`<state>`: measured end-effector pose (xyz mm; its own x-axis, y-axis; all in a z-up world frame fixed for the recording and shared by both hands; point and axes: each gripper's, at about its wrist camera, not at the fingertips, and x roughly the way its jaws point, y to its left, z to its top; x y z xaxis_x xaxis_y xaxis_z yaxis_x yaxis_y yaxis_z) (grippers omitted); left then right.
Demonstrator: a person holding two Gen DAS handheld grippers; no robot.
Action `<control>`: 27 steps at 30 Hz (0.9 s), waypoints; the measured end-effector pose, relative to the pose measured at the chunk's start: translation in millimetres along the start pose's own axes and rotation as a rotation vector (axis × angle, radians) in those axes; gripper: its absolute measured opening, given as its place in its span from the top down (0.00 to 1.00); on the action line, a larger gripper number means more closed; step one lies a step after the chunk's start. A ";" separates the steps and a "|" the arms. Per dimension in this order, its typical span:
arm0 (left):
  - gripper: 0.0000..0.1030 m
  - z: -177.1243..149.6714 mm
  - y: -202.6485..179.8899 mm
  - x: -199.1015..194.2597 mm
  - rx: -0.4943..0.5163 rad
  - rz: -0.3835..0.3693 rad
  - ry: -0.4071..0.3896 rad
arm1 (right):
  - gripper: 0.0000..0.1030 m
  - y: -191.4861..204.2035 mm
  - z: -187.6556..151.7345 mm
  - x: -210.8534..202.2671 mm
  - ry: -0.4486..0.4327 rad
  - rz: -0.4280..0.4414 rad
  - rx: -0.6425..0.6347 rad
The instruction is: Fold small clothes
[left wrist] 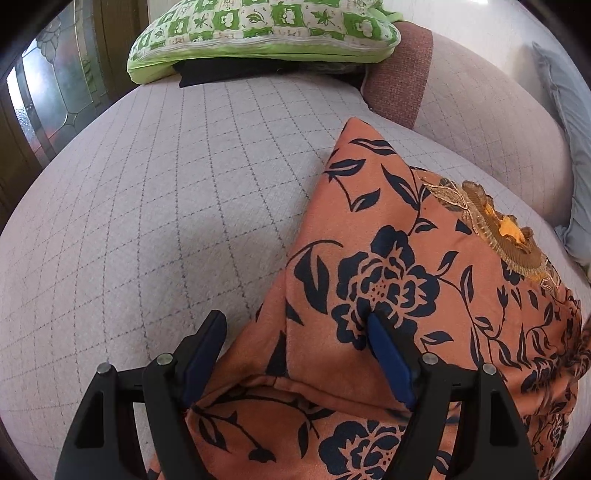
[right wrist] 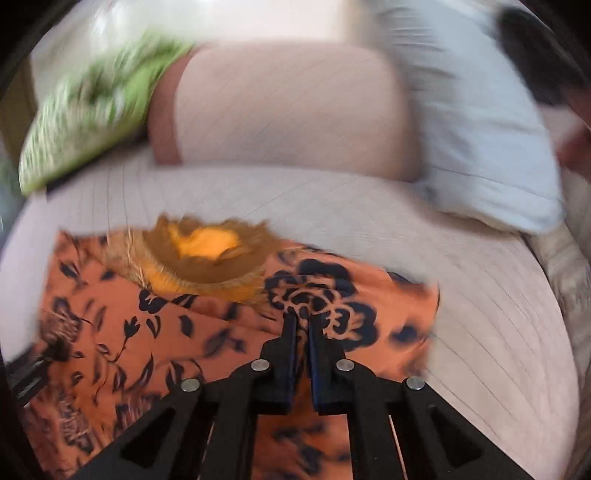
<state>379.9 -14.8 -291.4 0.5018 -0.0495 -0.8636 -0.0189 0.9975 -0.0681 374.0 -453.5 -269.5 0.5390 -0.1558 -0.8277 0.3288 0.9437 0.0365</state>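
Note:
An orange garment with dark blue flowers (left wrist: 424, 258) lies on a grey checked bed cover (left wrist: 166, 206), partly folded, with a gold embroidered neckline (left wrist: 506, 229). My left gripper (left wrist: 295, 321) is open, its blue-padded fingers (left wrist: 388, 354) spread wide over the garment's lower left edge, cloth lying between them. In the blurred right wrist view the same garment (right wrist: 177, 332) and neckline (right wrist: 207, 254) show. My right gripper (right wrist: 303, 321) is shut on a fold of the orange cloth.
A green and white patterned pillow (left wrist: 266, 29) lies at the head of the bed over something dark. A pinkish bolster (left wrist: 399, 81) and a pale blue pillow (right wrist: 480, 129) lie to the right. A wooden door with glass (left wrist: 48, 96) stands at left.

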 end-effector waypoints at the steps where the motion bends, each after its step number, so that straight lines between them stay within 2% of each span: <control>1: 0.23 -0.1 1.0 -0.4 -0.001 0.001 0.001 | 0.94 -17.8 -8.9 -7.9 0.005 0.042 0.054; 3: 0.23 -1.0 0.1 -1.6 0.005 0.012 0.000 | 0.93 -53.1 -32.0 -11.8 0.049 0.156 0.170; 4: 0.23 -1.5 0.2 -2.5 0.009 0.017 -0.002 | 0.93 -67.1 -43.9 -8.3 0.085 0.186 0.213; 6: 0.23 -3.1 -0.2 -4.8 0.015 0.025 -0.003 | 0.93 -88.3 -66.1 -1.4 0.144 0.197 0.279; 10: 0.23 -4.2 -0.6 -10.9 0.024 0.053 -0.014 | 0.93 -127.8 -96.6 -4.2 0.151 0.213 0.411; 14: 0.23 -3.4 -3.8 -26.1 0.016 0.066 -0.094 | 0.90 -141.2 -83.5 -17.8 0.047 0.240 0.422; 16: 0.23 -4.9 -9.2 -34.5 0.035 0.050 -0.140 | 0.84 -136.3 -70.1 -19.5 0.003 0.248 0.398; 18: 0.23 -5.8 -14.3 -39.0 0.051 0.031 -0.165 | 0.67 -127.9 -58.0 -13.8 -0.005 0.225 0.375; 20: 0.23 -6.9 -19.9 -41.5 0.078 0.027 -0.187 | 0.67 -129.8 -47.5 -9.2 -0.019 0.228 0.395; 24: 0.23 -10.1 -33.3 -35.5 0.131 0.054 -0.181 | 0.65 -140.1 -36.5 -17.9 -0.126 0.248 0.435; 25: 0.23 -10.6 -36.7 -32.8 0.142 0.047 -0.172 | 0.63 -141.4 -35.1 -20.5 -0.148 0.243 0.439; 26: 0.23 -10.3 -39.0 -29.8 0.151 0.043 -0.163 | 0.42 -140.4 -32.3 -19.2 -0.149 0.233 0.447; 27: 0.23 -11.6 -42.3 -28.4 0.160 0.048 -0.156 | 0.31 -138.8 -28.9 -14.6 -0.141 0.219 0.458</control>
<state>356.4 -56.2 -269.9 0.6314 -0.0058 -0.7754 0.0851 0.9944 0.0619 298.1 -573.8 -278.7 0.7217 -0.0370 -0.6912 0.4850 0.7395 0.4668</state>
